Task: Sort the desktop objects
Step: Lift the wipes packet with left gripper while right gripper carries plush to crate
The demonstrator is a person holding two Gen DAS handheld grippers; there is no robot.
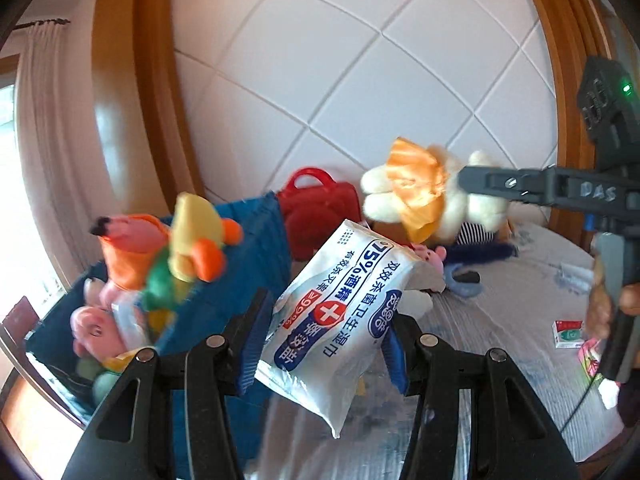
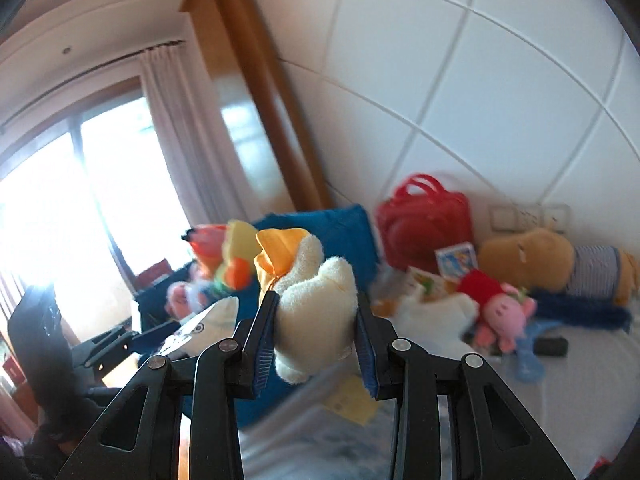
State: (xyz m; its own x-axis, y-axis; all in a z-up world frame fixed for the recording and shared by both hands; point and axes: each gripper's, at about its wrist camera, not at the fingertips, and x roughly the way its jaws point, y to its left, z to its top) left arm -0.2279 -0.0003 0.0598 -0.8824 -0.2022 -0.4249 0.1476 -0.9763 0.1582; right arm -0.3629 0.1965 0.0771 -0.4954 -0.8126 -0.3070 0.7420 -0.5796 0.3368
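My left gripper (image 1: 324, 336) is shut on a white pack of alcohol wet wipes (image 1: 340, 316) with blue print, held above the table beside a blue fabric bin (image 1: 248, 264). The bin holds several plush toys, with an orange and yellow one (image 1: 168, 248) on top. My right gripper (image 2: 316, 336) is shut on a cream plush toy with an orange cloth (image 2: 316, 304). The left wrist view shows that toy (image 1: 420, 196) in the air at the right, pinched by the right gripper (image 1: 472, 188). In the right wrist view the wipes pack (image 2: 208, 328) and blue bin (image 2: 344, 232) lie to the left.
A red handbag (image 2: 424, 224) stands by the tiled wall. A brown plush with a striped shirt (image 2: 560, 264), a pink plush (image 2: 508, 312), a dark blue fuzzy thing (image 2: 580, 312) and small boxes (image 1: 568, 334) lie on the grey table (image 1: 500, 320). A person's hand (image 1: 600, 304) holds the right gripper.
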